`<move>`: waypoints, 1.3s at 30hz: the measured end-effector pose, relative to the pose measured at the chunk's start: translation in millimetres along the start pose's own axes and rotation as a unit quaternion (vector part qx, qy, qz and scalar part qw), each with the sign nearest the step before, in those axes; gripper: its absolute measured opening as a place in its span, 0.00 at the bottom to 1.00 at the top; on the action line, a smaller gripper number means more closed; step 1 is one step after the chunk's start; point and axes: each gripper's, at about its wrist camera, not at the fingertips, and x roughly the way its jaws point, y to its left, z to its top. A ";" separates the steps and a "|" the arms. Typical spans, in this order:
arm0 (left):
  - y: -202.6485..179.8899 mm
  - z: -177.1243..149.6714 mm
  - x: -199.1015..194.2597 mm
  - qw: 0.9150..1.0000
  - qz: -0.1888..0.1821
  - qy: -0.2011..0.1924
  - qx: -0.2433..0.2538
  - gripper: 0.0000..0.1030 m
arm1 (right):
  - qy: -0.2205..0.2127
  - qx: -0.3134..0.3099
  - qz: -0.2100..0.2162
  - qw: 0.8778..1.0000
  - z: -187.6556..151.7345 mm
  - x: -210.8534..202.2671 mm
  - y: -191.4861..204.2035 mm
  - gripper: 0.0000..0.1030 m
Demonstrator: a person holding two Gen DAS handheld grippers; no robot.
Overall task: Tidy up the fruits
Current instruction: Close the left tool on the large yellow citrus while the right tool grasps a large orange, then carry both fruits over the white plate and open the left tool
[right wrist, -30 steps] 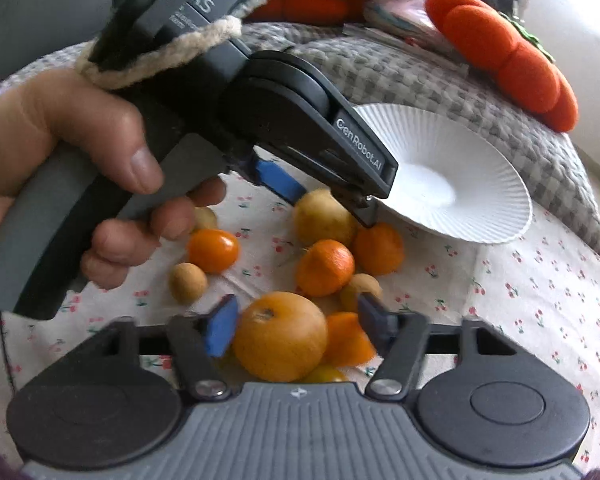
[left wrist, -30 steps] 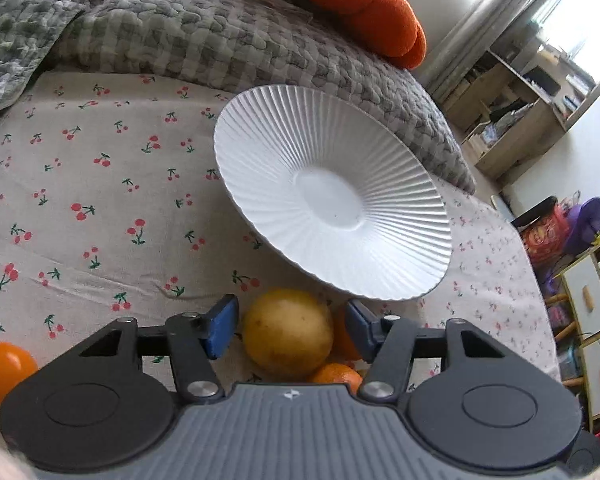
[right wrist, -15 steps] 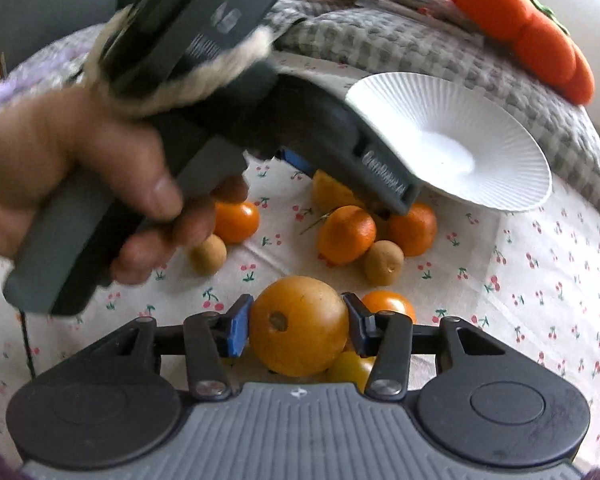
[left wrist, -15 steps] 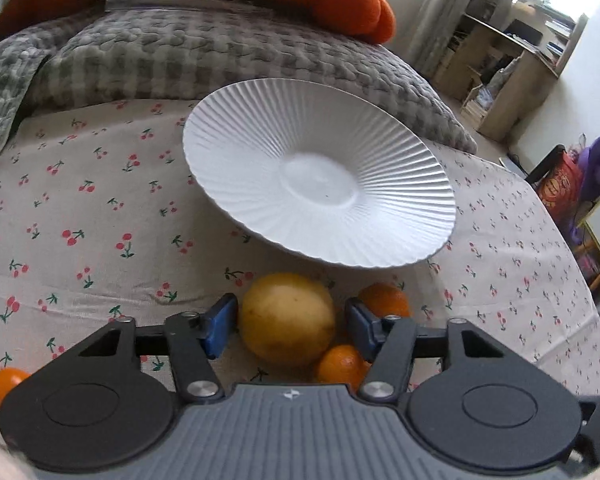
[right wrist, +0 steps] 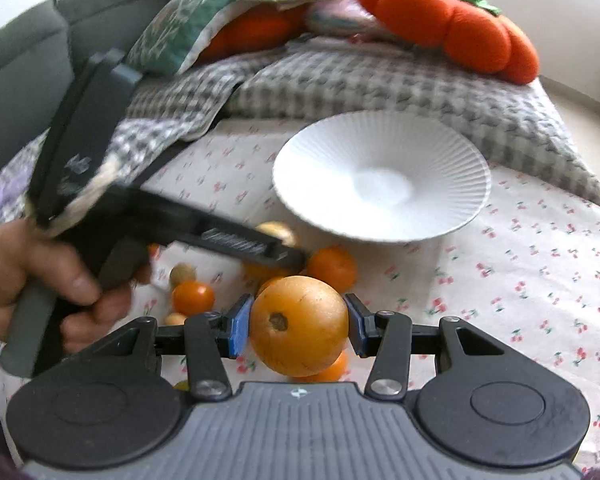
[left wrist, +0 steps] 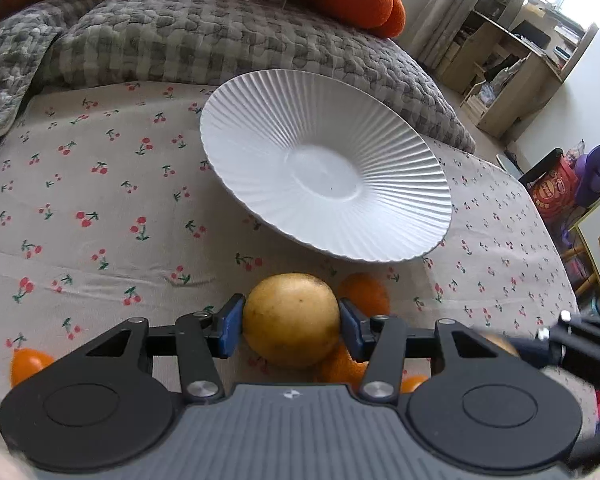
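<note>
My left gripper (left wrist: 292, 326) is shut on a large yellow fruit (left wrist: 292, 318), held above the cherry-print cloth just short of the white ribbed plate (left wrist: 324, 176). My right gripper (right wrist: 298, 326) is shut on a big orange fruit (right wrist: 300, 326), lifted over the fruit pile. The plate (right wrist: 380, 176) stands beyond it and holds nothing. Several small oranges (right wrist: 332, 268) and pale round fruits (right wrist: 182, 274) lie on the cloth below. The left gripper and the hand holding it (right wrist: 148, 220) cross the right wrist view, blurred.
A grey checked quilt (left wrist: 220, 40) and orange pumpkin cushions (right wrist: 452, 24) lie behind the plate. A small orange (left wrist: 28, 366) lies at the near left. Shelves and bags stand off the bed at right (left wrist: 512, 64).
Both grippers closed on their fruits and lifted them. The left gripper swung right and nearer the plate; the right gripper rose above the pile with the orange fruit.
</note>
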 end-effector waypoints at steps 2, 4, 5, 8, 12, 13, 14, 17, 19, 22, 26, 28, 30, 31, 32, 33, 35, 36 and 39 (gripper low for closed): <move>2.7 3.3 -7.3 1.000 -0.003 0.000 -0.002 0.39 | -0.010 0.009 -0.010 1.000 0.6 -3.2 -5.0 0.43; 5.2 7.8 -15.5 1.000 -0.009 -0.004 -0.005 0.39 | -0.021 0.019 -0.020 0.999 -2.3 -7.5 -11.4 0.43; 5.6 9.7 -18.7 1.000 -0.010 -0.007 -0.006 0.39 | -0.025 0.024 -0.026 0.999 -2.7 -7.4 -13.8 0.43; 6.5 17.4 -28.2 0.999 -0.024 -0.024 -0.015 0.39 | -0.042 0.034 -0.039 0.998 -1.1 -7.8 -22.5 0.43; 1.1 33.5 -25.5 0.997 -0.031 -0.063 -0.018 0.39 | -0.070 0.012 -0.062 0.996 15.2 2.7 -28.1 0.43; -0.2 38.9 -22.4 0.997 -0.027 -0.066 -0.017 0.39 | -0.073 0.003 -0.065 0.995 17.2 5.3 -27.8 0.43; -0.9 45.0 -17.9 0.997 -0.019 -0.070 -0.018 0.39 | -0.073 -0.006 -0.068 0.995 21.3 10.9 -27.5 0.43; -2.7 62.0 -4.3 0.997 0.001 -0.079 -0.015 0.39 | -0.066 -0.032 -0.076 0.994 31.8 31.4 -27.1 0.43; -3.4 71.1 1.5 0.997 0.004 -0.081 -0.015 0.39 | -0.058 -0.038 -0.076 0.995 38.0 44.8 -30.1 0.43; -8.5 76.4 12.8 0.997 0.007 -0.076 -0.006 0.39 | -0.041 -0.028 -0.071 0.996 42.2 62.8 -37.1 0.43; -8.1 76.8 31.6 0.998 0.006 -0.064 -0.008 0.39 | -0.028 -0.027 -0.071 0.997 42.7 77.9 -37.8 0.43; -7.6 77.2 38.8 0.998 0.010 -0.058 -0.006 0.39 | -0.025 -0.029 -0.070 0.997 42.2 81.6 -36.8 0.43; -5.2 76.2 42.7 0.998 0.010 -0.057 -0.008 0.39 | -0.025 -0.031 -0.068 0.997 40.7 84.4 -37.0 0.43; -5.0 76.7 43.8 0.998 0.009 -0.059 -0.008 0.39 | -0.027 -0.030 -0.068 0.997 40.2 85.3 -37.4 0.43; -5.7 76.7 44.5 0.998 0.011 -0.060 -0.005 0.39 | -0.029 -0.027 -0.066 0.997 40.1 85.7 -38.7 0.43; -6.5 77.2 45.5 0.998 0.014 -0.061 -0.002 0.39 | -0.029 -0.022 -0.063 0.997 40.0 85.3 -40.8 0.43; -6.6 78.4 47.0 0.998 0.015 -0.062 -0.001 0.39 | -0.029 -0.012 -0.058 0.998 40.4 84.0 -44.4 0.45; -6.1 78.6 47.4 0.998 0.014 -0.061 -0.002 0.39 | -0.028 -0.008 -0.057 0.998 40.5 84.3 -45.4 0.45; -6.1 78.4 48.4 0.998 0.014 -0.061 0.002 0.39 | -0.030 0.002 -0.055 0.998 38.9 81.0 -48.8 0.48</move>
